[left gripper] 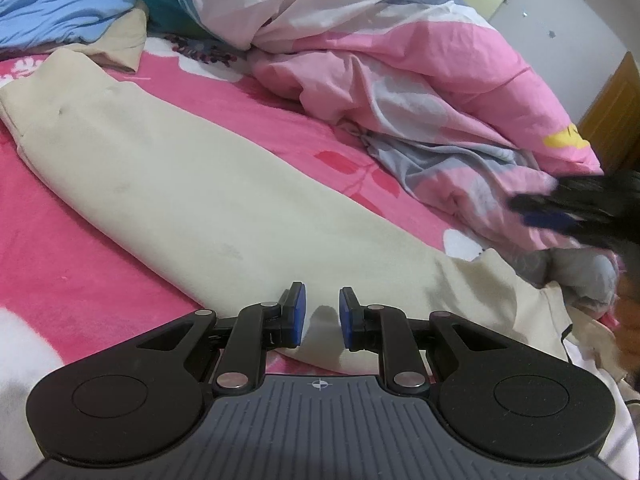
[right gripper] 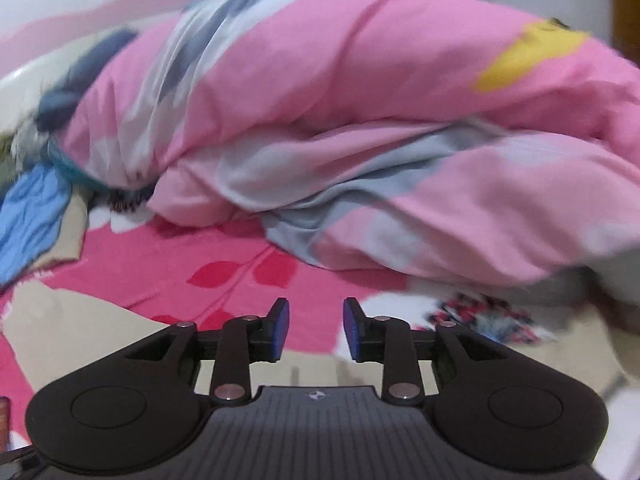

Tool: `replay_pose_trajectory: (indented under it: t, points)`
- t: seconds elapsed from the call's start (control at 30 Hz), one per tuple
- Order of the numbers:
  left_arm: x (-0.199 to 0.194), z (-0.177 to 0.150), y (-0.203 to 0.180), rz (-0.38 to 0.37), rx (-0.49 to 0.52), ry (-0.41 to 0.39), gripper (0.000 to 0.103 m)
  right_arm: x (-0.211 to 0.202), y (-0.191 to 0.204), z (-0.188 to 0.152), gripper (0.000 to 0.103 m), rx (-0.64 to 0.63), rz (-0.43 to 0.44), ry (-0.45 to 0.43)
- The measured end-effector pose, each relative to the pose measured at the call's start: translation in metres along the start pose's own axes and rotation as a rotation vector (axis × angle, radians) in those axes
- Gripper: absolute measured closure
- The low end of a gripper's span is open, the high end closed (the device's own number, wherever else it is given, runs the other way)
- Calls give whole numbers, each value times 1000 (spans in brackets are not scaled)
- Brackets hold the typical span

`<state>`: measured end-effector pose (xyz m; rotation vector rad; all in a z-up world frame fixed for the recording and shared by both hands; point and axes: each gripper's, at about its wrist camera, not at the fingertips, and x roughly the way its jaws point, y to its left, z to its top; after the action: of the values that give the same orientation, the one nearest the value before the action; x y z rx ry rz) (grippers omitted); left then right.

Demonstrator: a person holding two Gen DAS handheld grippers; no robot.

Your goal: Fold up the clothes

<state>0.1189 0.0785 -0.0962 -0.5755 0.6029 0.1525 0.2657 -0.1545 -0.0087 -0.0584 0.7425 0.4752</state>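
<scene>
A long beige garment (left gripper: 168, 176) lies flat and slanted across the pink flowered bedsheet (left gripper: 248, 104), its near end spreading to the right. My left gripper (left gripper: 322, 312) hovers over the garment's near edge, its blue pads a small way apart with only a low ripple of beige cloth showing below the gap. My right gripper (right gripper: 316, 326) is open over the sheet with nothing between its pads; the beige garment (right gripper: 60, 320) shows at its lower left. In the left wrist view the right gripper (left gripper: 556, 212) is a dark blur at the right edge.
A bulky pink, white and grey quilt (left gripper: 400, 60) is heaped along the far side of the bed (right gripper: 360, 100). A blue garment (left gripper: 68, 4) and more beige cloth (left gripper: 116, 44) lie at the far left. A white wall and a wooden panel (left gripper: 616, 108) stand beyond.
</scene>
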Motion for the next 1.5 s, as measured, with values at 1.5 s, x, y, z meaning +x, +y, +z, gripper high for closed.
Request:
replay_pose_trajectory:
  t: [1.5]
  points:
    - [-12,-3,-7,-25,96,-66,84,-53,-22,-74,93,257,53,14]
